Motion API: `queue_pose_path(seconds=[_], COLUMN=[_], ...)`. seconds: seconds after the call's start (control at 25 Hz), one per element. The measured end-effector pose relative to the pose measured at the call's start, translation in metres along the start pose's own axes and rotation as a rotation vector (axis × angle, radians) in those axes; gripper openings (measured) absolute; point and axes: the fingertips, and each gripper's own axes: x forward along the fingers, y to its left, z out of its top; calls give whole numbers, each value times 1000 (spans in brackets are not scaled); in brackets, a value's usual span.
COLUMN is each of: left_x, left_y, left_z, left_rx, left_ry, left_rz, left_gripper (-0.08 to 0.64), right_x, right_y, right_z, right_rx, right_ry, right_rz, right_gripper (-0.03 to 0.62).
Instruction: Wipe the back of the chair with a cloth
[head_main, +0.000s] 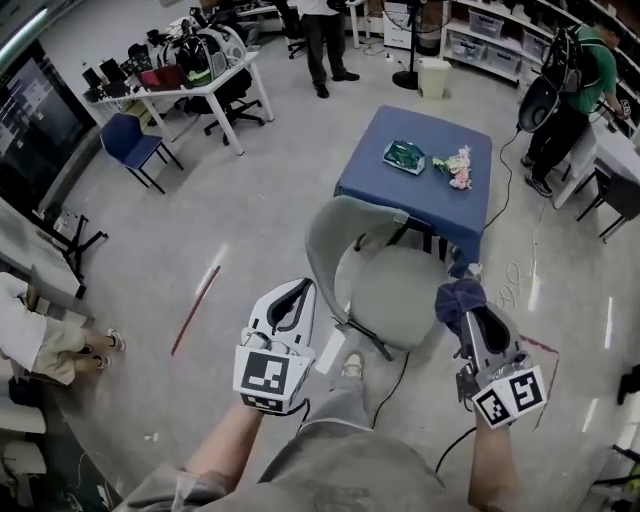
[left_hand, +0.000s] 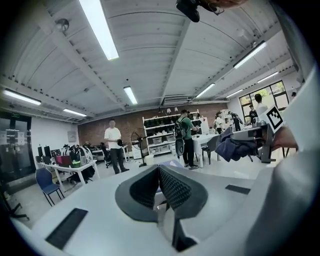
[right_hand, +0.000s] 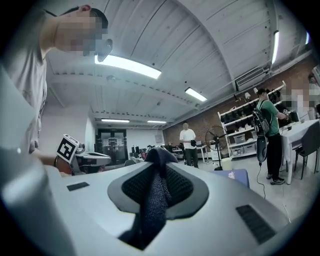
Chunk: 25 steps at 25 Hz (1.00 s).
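Observation:
A pale grey-green chair (head_main: 395, 285) stands in front of me, its curved back (head_main: 330, 235) on the left of the seat. My left gripper (head_main: 302, 287) hangs shut and empty just left of the chair back; its ribbed pads (left_hand: 172, 187) meet with nothing between them. My right gripper (head_main: 472, 312) is over the seat's right edge, shut on a dark blue cloth (head_main: 458, 298) bunched at its tip. In the right gripper view the cloth (right_hand: 154, 195) runs down between the pads. From the left gripper view, the right gripper with the cloth (left_hand: 235, 147) shows at the right.
A blue-covered table (head_main: 400, 185) stands right behind the chair, with a green packet (head_main: 404, 155) and a small bundle (head_main: 455, 168) on it. Cables (head_main: 515, 275) trail on the floor at right. A white desk (head_main: 200, 90) and a blue chair (head_main: 132, 143) stand far left; people stand at the back.

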Motion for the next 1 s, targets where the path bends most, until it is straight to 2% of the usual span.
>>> queue_pose_path(seconds=[0.16, 0.28, 0.32, 0.36, 0.52, 0.84, 1.0], left_x=[58, 103, 118, 132, 179, 250, 276], left_y=[41, 73, 84, 94, 127, 156, 159], left_z=[-19, -34, -40, -48, -82, -146, -173], left_rx=[9, -19, -33, -44, -77, -126, -114], left_ry=[53, 88, 105, 124, 191, 299, 351], left_rz=[-22, -52, -63, -74, -105, -163, -185], left_gripper=[17, 18, 48, 108, 163, 207, 210], right_x=[69, 122, 139, 155, 207, 278, 299], right_y=[-26, -45, -50, -56, -79, -125, -150], right_z=[-13, -27, -32, -38, -67, -142, -178], right_rx=[3, -6, -10, -13, -7, 7, 30], right_ry=[28, 63, 77, 90, 135, 199, 234], right_rz=[-9, -10, -13, -19, -72, -129, -140], right_gripper=[83, 83, 83, 83, 83, 83, 83])
